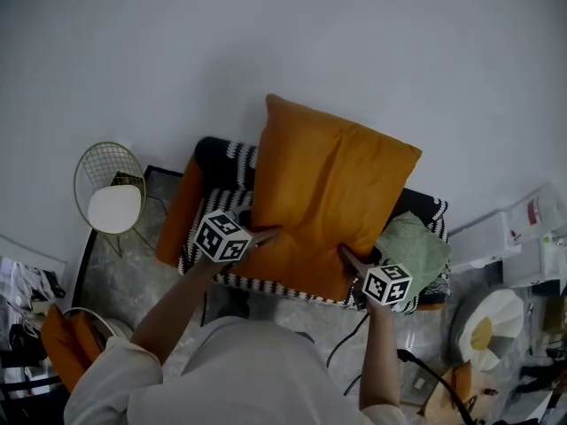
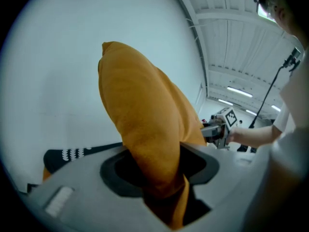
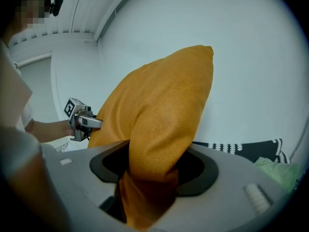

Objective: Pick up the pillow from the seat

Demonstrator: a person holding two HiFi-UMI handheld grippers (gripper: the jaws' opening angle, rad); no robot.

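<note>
A large orange pillow [image 1: 328,197] hangs lifted above the seat [image 1: 244,277], which has a black-and-white patterned throw over it. My left gripper [image 1: 268,234] is shut on the pillow's lower left edge, and my right gripper [image 1: 345,253] is shut on its lower right edge. In the left gripper view the orange pillow [image 2: 145,129] fills the jaws, with the other gripper [image 2: 218,129] beyond it. In the right gripper view the pillow [image 3: 159,129] is bunched between the jaws and the left gripper [image 3: 81,121] shows at the far side.
A green folded cloth [image 1: 415,248] lies on the seat's right end. A wire chair with a white cushion [image 1: 112,197] stands to the left. Orange cushions [image 1: 62,342] lie at lower left. Clutter and cables [image 1: 496,326] crowd the right. A pale wall is behind.
</note>
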